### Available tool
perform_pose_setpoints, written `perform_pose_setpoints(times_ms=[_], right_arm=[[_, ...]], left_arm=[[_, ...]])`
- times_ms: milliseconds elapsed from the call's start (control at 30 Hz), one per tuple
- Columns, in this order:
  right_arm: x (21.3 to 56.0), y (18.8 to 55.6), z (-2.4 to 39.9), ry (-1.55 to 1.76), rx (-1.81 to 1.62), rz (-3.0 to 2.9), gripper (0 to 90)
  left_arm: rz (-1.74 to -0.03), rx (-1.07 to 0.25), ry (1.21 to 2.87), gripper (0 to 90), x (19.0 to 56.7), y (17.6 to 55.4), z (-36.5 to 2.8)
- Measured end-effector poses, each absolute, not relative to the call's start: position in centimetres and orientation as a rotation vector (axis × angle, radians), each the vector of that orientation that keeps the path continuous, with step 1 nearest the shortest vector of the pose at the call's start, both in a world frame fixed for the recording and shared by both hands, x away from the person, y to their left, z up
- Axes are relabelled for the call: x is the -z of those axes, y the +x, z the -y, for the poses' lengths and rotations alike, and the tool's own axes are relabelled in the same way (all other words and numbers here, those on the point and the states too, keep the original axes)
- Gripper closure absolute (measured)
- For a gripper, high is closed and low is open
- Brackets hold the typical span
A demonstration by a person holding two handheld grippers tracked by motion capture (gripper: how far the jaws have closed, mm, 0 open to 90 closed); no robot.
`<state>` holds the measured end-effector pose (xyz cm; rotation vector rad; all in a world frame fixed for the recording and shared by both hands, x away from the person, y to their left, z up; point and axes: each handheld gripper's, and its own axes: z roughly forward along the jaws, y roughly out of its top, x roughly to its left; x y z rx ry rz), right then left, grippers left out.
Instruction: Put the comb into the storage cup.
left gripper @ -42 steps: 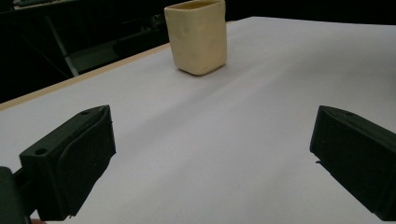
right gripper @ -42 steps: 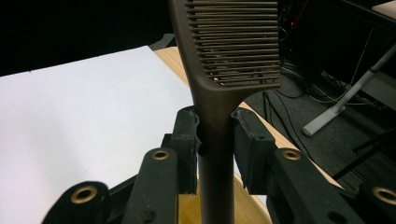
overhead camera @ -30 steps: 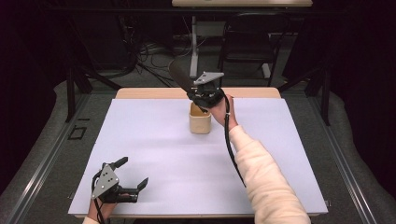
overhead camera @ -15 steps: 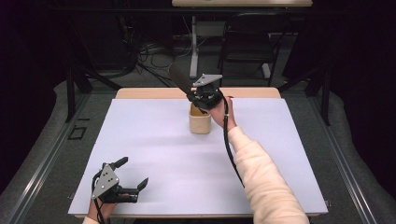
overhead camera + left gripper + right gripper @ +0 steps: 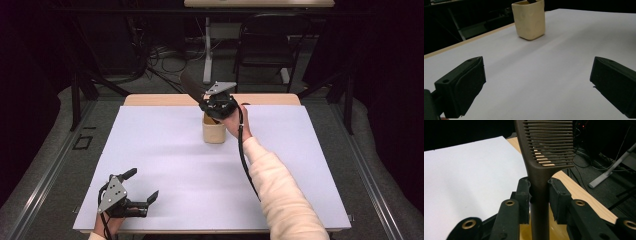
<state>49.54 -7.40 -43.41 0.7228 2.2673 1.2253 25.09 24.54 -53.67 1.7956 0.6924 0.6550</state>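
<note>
meanwhile, at the far middle of the white table [image 5: 165, 165], the right gripper [image 5: 216, 106] stands directly over a cream cup [image 5: 214, 131], its jaws clamped on the handle of a dark brown comb [image 5: 192, 87]; in the right gripper view the two pads [image 5: 524, 195] press the comb's [image 5: 544, 157] narrow neck from both sides, just below the toothed head; the comb's long axis runs steeply, handle end down toward the cup's mouth and toothed head up and tilted toward the table's far left in the high view; so the cup lies straight below the tool, and any coming move looks to run along that near-vertical line, down into the cup or up out of it; which of the two the pictures cannot settle; the left gripper [image 5: 140, 195] rests at the near left corner of the table, well apart from the cup, its jaws spread wide with nothing between them; the right hand is plainly the nearer one; from the left gripper view the cup [image 5: 530, 20] stands upright across open table, a dark sliver just showing at its rim; hidden from sight: the lower end of the comb's handle, masked by the gripper body and the cup wall, so whether it touches the cup's bottom cannot be told; the cup's inside is likewise hard to make out.
</note>
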Motion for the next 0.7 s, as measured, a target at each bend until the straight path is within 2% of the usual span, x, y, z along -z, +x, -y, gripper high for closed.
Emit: perform_pose_setpoints(times_ms=[700], right_arm=[[44.6,49.7,8.3,0.744,-1.217,-2.282,71.0]], left_arm=[[-0.696,-0.655,1.796,0.1,53.7,25.1,-24.5]])
